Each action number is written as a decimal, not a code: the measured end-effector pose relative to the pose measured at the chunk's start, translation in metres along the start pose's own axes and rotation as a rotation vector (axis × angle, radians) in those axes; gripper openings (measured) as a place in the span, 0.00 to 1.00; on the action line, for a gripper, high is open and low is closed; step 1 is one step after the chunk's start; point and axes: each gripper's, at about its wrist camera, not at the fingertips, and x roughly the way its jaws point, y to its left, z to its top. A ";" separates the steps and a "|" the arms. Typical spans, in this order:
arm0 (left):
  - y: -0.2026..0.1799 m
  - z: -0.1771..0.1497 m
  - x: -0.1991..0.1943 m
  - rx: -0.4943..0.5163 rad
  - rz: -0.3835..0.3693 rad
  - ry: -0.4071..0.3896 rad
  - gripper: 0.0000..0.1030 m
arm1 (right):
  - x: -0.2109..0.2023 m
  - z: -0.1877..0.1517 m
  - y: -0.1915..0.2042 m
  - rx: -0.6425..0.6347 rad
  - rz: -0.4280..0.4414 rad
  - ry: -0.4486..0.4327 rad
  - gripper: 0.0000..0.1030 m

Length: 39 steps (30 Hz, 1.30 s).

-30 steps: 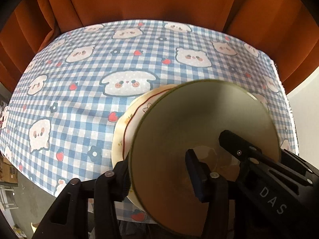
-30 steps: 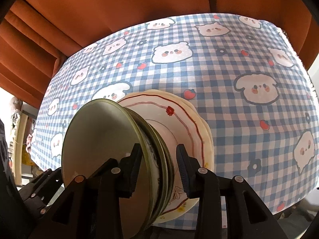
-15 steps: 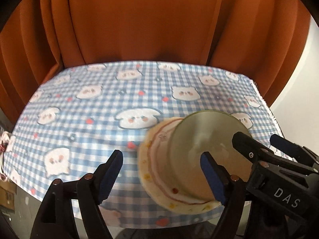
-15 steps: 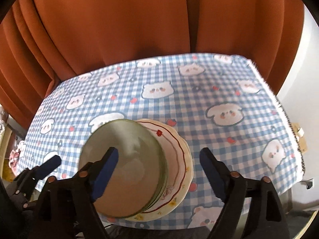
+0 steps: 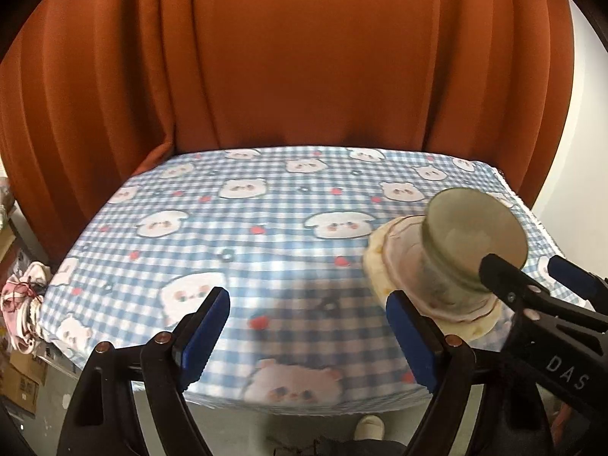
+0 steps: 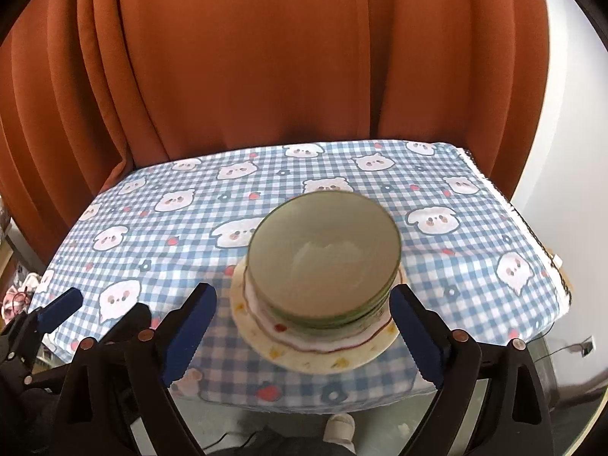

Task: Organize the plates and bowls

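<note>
Here the green bowls (image 6: 323, 262) are sitting nested one inside another on top of the stacked plates (image 6: 315, 345), the upper plate rimmed in red and the lowest one cream with small fruit prints. In the right wrist view the whole stack is lying straight ahead of the right gripper (image 6: 302, 336), between its blue-padded fingers (image 6: 414, 338), though none of it is being touched; the jaws are standing wide apart. The left gripper (image 5: 304, 342) is likewise gaping open, holding nothing, with the stack off to its right just beyond its right finger. Everything is resting on the blue checked tablecloth (image 6: 437, 266) near its front edge, and an orange curtain (image 6: 304, 57) is hanging behind.
</note>
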 end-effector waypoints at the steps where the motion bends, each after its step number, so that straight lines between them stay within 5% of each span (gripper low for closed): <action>1: 0.005 -0.004 -0.002 0.002 0.005 -0.009 0.83 | -0.002 -0.005 0.004 0.001 0.008 -0.011 0.91; 13: 0.034 -0.034 -0.019 -0.004 0.017 -0.046 0.86 | -0.025 -0.040 0.026 0.003 -0.020 -0.088 0.99; 25: 0.046 -0.038 -0.027 -0.034 0.072 -0.053 0.92 | -0.030 -0.044 0.027 0.012 -0.029 -0.083 1.00; 39: 0.046 -0.039 -0.023 -0.051 0.044 -0.041 0.92 | -0.024 -0.048 0.024 0.001 -0.034 -0.047 1.00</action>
